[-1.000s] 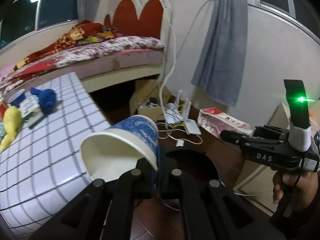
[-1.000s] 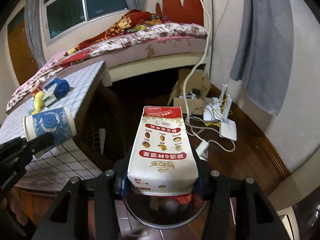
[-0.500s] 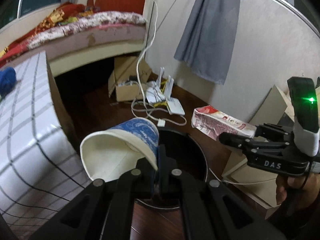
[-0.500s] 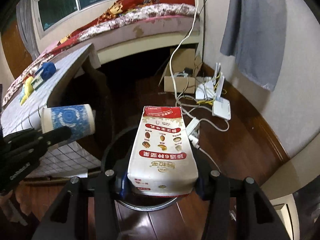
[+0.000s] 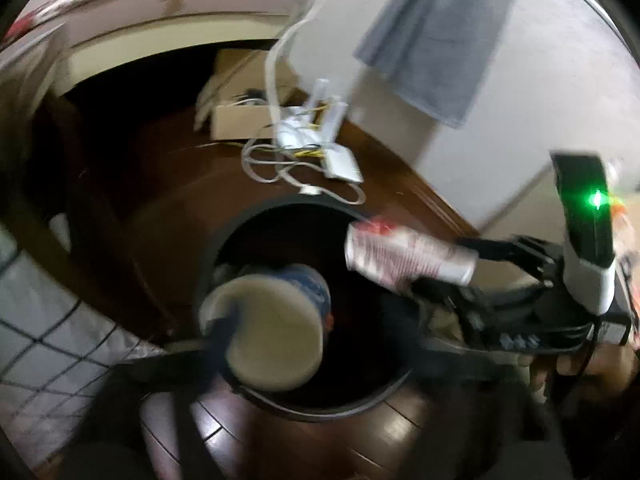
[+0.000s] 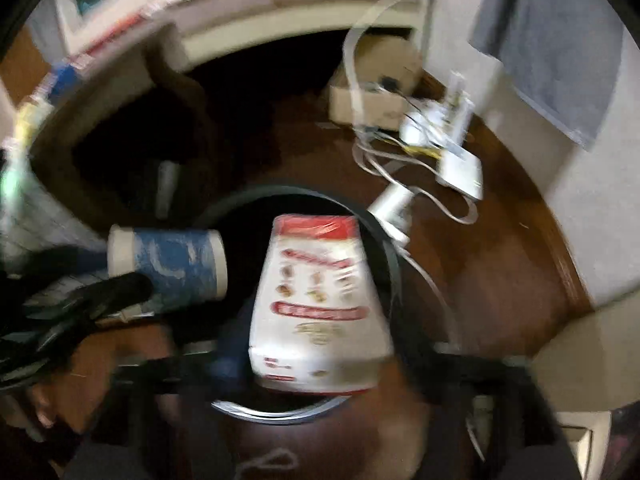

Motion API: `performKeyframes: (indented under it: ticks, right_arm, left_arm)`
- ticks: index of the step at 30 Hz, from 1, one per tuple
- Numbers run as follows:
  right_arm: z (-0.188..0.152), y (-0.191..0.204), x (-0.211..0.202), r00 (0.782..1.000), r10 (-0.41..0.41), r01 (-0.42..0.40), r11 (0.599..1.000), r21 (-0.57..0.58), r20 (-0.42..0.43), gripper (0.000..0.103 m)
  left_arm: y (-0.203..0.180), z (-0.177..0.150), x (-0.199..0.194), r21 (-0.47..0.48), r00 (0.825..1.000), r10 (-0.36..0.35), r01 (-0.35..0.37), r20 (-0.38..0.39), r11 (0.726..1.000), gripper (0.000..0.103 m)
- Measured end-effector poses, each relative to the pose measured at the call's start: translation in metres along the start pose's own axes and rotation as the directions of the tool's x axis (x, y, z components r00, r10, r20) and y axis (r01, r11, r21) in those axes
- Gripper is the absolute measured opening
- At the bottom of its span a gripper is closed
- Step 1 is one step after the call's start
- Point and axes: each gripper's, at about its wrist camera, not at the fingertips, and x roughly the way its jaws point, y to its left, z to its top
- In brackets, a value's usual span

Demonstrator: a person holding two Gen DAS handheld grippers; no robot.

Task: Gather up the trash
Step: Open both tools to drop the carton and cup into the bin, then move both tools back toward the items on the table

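Observation:
A dark round trash bin (image 5: 280,205) (image 6: 390,264) stands on the wooden floor under both grippers. My left gripper (image 5: 320,344) (image 6: 100,272) is opening. The blue-and-white paper cup (image 5: 266,330) (image 6: 172,266) lies loose between its blurred, spread fingers over the bin's mouth, open end toward the camera. My right gripper (image 6: 320,360) (image 5: 452,268) is opening too. The white-and-red snack carton (image 6: 320,300) (image 5: 404,258) sits between its wide-apart fingers above the bin, and no pad presses on it. Both views are motion-blurred.
White routers and tangled cables (image 5: 332,156) lie on the floor beyond the bin, beside a cardboard box (image 5: 240,120). A white tiled table (image 5: 36,320) stands at the left. A grey curtain (image 5: 440,36) hangs on the wall, and a bed runs along the back.
Both grippers have sunk and tipped down toward the bin, which now fills the middle of each view. Their jaws have spread, letting go of the cup and the carton.

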Motion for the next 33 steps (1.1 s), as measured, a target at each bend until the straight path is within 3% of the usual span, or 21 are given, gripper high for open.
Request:
performKeyframes:
  ticks: [5, 12, 33]
  right_arm:
    - [-0.006, -0.017, 0.011, 0.994, -0.097, 0.098, 0.995, 0.023, -0.057, 0.102]
    - [-0.010, -0.021, 0.010, 0.985, -0.157, 0.159, 0.987, 0.020, -0.071, 0.102]
    - [-0.012, 0.021, -0.028, 0.991, -0.133, 0.133, 0.991, -0.035, 0.007, 0.102]
  left_arm:
    - [0.011, -0.017, 0.006, -0.024, 0.996, 0.091, -0.092, -0.020, 0.995, 0.102]
    - [0.011, -0.024, 0.002, 0.003, 0.990, 0.144, -0.144, 0.001, 0.990, 0.102]
    - [0.010, -0.026, -0.047, -0.009, 0.961, 0.255, -0.255, 0.107, 0.967, 0.102]
